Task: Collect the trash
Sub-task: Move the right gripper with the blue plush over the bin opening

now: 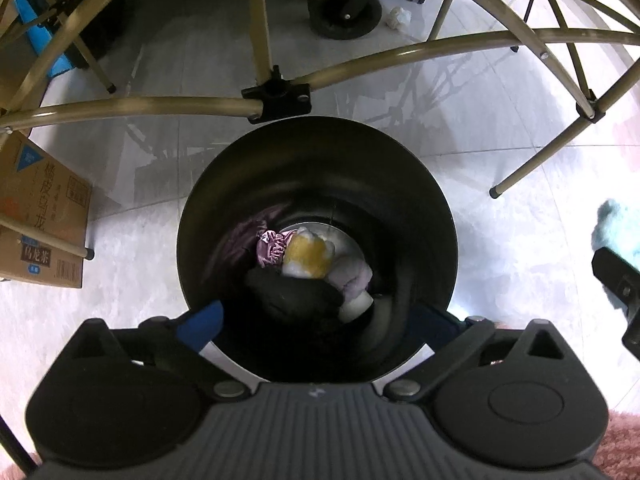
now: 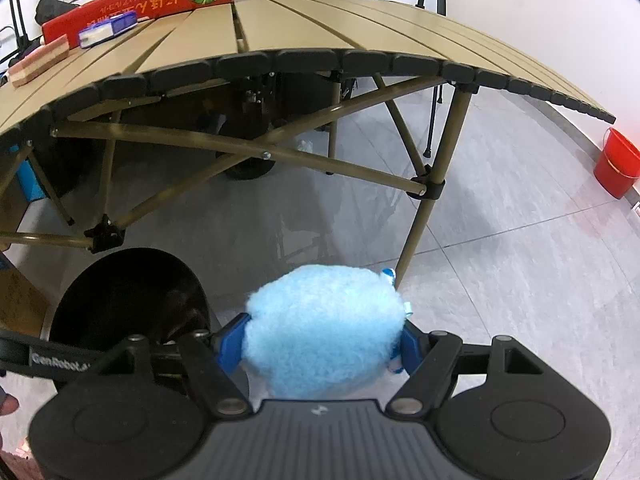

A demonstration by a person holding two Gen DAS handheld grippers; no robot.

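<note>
A black round trash bin (image 1: 400, 184) stands on the floor, seen from above in the left wrist view. Inside lie a yellow-white soft item (image 1: 306, 256), a pink crumpled item (image 1: 272, 248), a black cloth (image 1: 292, 296) and a pale lilac item (image 1: 352, 280). My left gripper (image 1: 320, 320) is open and empty right over the bin's near rim. My right gripper (image 2: 322, 340) is shut on a fluffy light-blue ball (image 2: 324, 328), to the right of the bin (image 2: 128, 300). That ball also shows in the left wrist view (image 1: 620, 228).
A tan folding table (image 2: 320, 28) stands behind the bin, its leg struts (image 1: 400, 56) just past the rim. A cardboard box (image 1: 44, 216) sits left of the bin. A crumpled white paper (image 1: 398, 18) lies under the table. A red bucket (image 2: 616, 164) stands far right.
</note>
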